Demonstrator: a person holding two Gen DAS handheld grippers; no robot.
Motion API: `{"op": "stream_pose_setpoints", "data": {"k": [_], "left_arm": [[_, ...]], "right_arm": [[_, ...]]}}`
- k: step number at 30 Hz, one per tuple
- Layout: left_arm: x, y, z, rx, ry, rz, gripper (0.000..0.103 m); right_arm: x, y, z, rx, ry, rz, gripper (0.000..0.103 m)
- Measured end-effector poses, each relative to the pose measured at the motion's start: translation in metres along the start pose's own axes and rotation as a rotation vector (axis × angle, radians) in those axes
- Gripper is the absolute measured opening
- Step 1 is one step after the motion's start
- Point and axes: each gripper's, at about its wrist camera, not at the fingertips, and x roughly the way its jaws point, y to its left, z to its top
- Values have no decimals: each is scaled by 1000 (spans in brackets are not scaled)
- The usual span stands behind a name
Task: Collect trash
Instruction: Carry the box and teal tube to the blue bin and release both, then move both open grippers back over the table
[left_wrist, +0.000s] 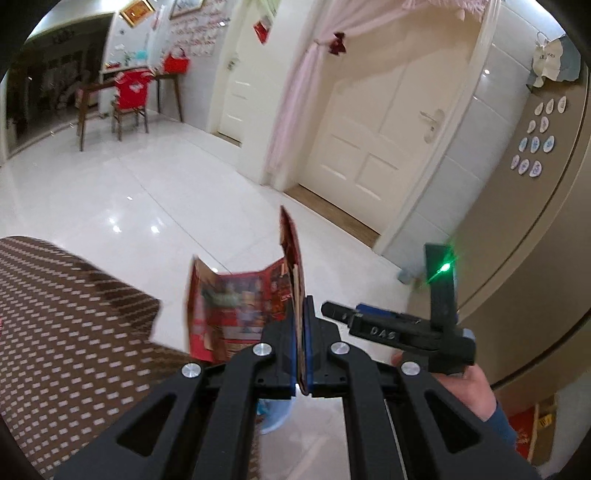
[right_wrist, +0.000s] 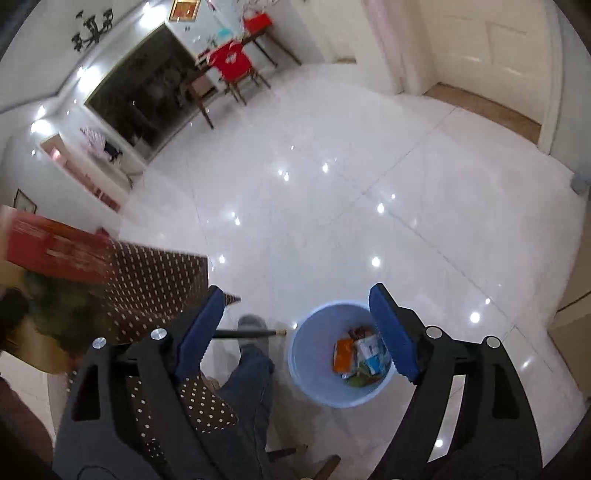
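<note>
My left gripper (left_wrist: 303, 308) is shut on a flattened red printed cardboard box (left_wrist: 236, 306). The box stands on edge between the blue pads, over the corner of a table. The same red box (right_wrist: 55, 247) shows at the left edge of the right wrist view. My right gripper (right_wrist: 297, 295) is open with nothing between its blue pads (right_wrist: 391, 332). It hangs above a light blue bin (right_wrist: 299, 365) on the white floor. Several crumpled wrappers (right_wrist: 364, 356) lie inside the bin. A sliver of the bin (left_wrist: 275, 417) shows below my left gripper.
A table with a brown dotted cloth (left_wrist: 55, 314) lies to the left. A person's leg in jeans and a grey slipper (right_wrist: 251, 365) stands beside the bin, with a black stick (right_wrist: 243, 334) across it. White doors (left_wrist: 380, 140) and a beige cabinet (left_wrist: 517, 240) stand to the right.
</note>
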Motion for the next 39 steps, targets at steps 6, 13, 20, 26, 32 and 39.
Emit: {"op": "stream_pose_setpoints", "data": {"k": [6,13,20,26,32,39], "left_arm": [[54,1,-3,-45,128,-78,4],[75,10,-5,-102,172,-38,73],[50,7,1,-72,104,79,89],[14,-5,6,-21,23,143,91],[-19,-9,7,-2,-40,186,92],[-60,1,-3,-15,-97,222,92]], "right_arm": [[-23,-10,7,6,-40,11,83],[-23,-10,2,10,-47,20,90],[-26,1,5,5,-50,-10,97],[-37,21,1,-26,-70,-40,97],[-55,48,-2,-69,-108,-35,97],[-73,77,-8,-124,-138,-38,97]]}}
